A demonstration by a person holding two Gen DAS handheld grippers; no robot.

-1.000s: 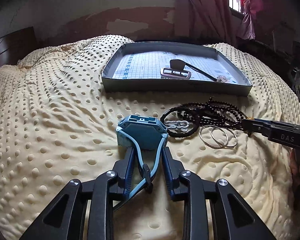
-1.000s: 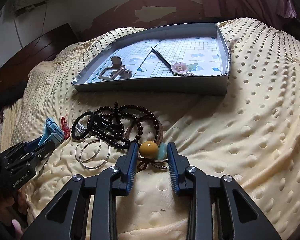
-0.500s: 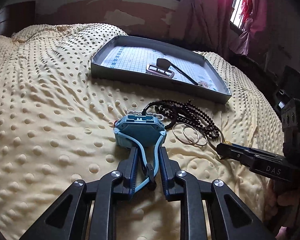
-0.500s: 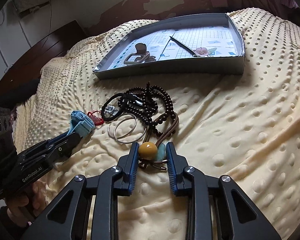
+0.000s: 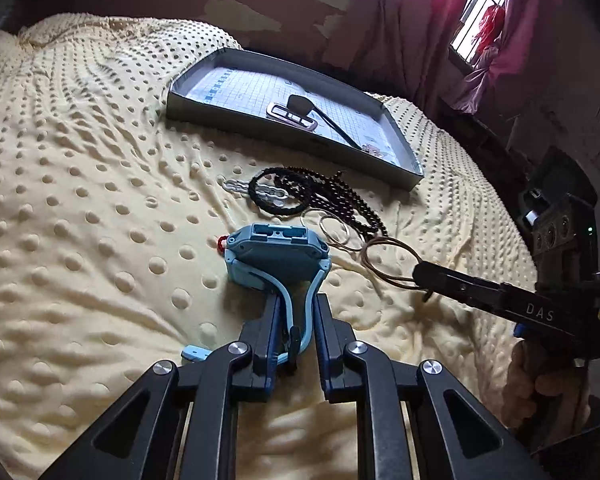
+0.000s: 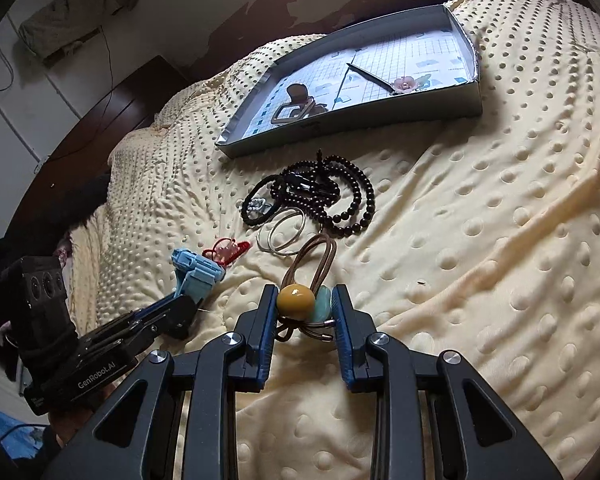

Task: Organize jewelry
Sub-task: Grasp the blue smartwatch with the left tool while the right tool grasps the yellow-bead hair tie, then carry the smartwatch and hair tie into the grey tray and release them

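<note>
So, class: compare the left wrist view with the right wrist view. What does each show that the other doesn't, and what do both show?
Only the left wrist view: pink curtains at barred windows, and the blue watch's strap between the left jaws.

Only the right wrist view: the yellow bead of the brown cord tie clamped by the right jaws, and a pink flower on the hairpin.

Both: grey tray, dark beads, silver rings, yellow blanket.

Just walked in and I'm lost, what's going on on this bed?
A person is sorting jewelry on a yellow blanket, a gripper in each hand. The left gripper is shut on a blue watch's strap. The right gripper is shut on a brown cord hair tie with a yellow bead. The tray beyond already holds a clip and a flower hairpin. Dark beads, a black hair tie, two metal rings and a red hair tie still lie loose on the blanket.
</note>
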